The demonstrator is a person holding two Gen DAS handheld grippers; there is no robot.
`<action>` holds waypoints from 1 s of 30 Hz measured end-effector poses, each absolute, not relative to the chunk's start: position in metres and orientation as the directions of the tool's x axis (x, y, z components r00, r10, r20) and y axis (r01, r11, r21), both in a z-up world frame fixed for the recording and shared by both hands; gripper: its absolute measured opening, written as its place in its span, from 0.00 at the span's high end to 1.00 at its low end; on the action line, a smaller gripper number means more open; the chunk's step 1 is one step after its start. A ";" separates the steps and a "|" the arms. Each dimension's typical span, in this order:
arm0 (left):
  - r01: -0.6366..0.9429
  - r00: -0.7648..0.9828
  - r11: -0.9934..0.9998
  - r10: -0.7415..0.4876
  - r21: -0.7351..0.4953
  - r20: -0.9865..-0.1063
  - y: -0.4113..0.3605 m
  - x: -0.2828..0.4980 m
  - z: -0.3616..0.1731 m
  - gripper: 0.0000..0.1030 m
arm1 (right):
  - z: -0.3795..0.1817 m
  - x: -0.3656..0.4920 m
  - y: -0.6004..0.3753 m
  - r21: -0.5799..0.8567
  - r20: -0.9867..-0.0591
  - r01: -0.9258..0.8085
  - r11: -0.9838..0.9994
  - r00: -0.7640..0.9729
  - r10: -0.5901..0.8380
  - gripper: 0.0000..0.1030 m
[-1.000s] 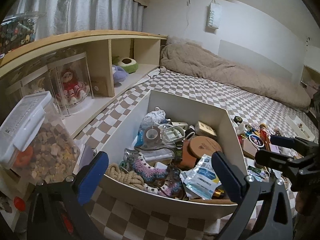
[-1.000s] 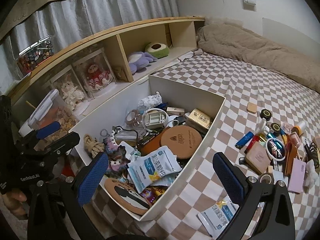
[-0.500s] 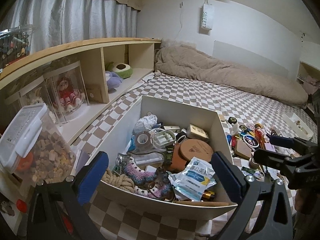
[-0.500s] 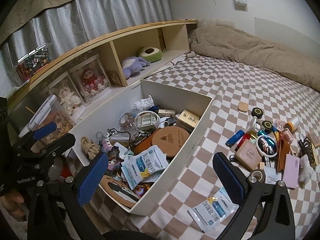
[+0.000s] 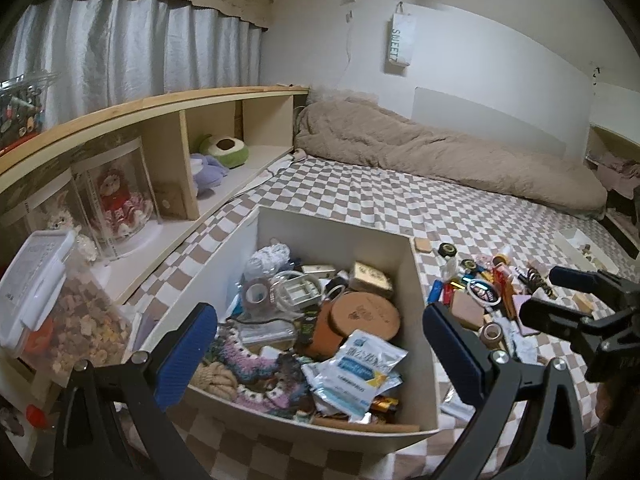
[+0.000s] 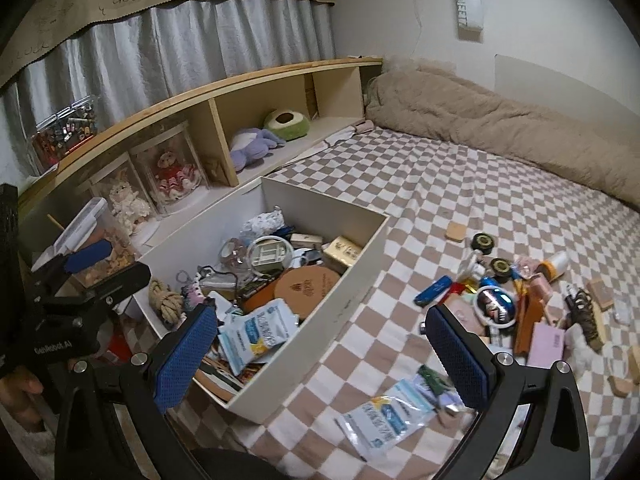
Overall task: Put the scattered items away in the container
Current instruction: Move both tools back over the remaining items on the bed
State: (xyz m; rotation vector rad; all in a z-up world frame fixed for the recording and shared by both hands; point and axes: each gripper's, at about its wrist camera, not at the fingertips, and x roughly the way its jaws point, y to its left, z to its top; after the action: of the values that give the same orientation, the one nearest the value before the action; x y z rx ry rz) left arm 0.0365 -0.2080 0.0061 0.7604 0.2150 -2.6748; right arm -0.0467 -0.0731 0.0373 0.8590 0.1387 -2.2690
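While both grippers hang with jaws wide apart and holding nothing, the white box [image 6: 320, 320] sits on the checkered bed [image 6: 460, 184], already stuffed with junk. The left gripper [image 5: 320, 344] hovers over it; the right gripper [image 6: 320, 348] is above its corner. Leftover clutter [image 6: 520, 304] lies beside the box, plus a slightly blurry packet [image 6: 384, 416].

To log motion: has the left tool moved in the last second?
Yes. The left tool drew back from the white box, which now looks smaller in its view.
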 end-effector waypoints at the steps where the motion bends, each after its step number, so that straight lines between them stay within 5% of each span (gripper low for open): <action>1: 0.367 -0.796 -0.929 -0.287 -0.049 -0.533 -0.206 0.034 0.007 0.00 | 0.038 -0.048 -0.069 0.134 -0.616 0.642 -0.755 -0.543 -0.571 0.00; 30: 0.243 -0.815 -0.965 -0.145 -0.103 -0.562 -0.113 -0.052 -0.019 0.00 | 0.024 -0.095 0.050 0.117 -0.605 0.515 -0.849 -0.641 -0.472 0.00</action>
State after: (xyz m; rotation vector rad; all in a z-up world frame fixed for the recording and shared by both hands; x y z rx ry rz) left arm -0.0519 -0.1126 -0.0195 0.8467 0.2515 -2.8011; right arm -0.0945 0.0503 0.0244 0.8726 0.0885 -2.4367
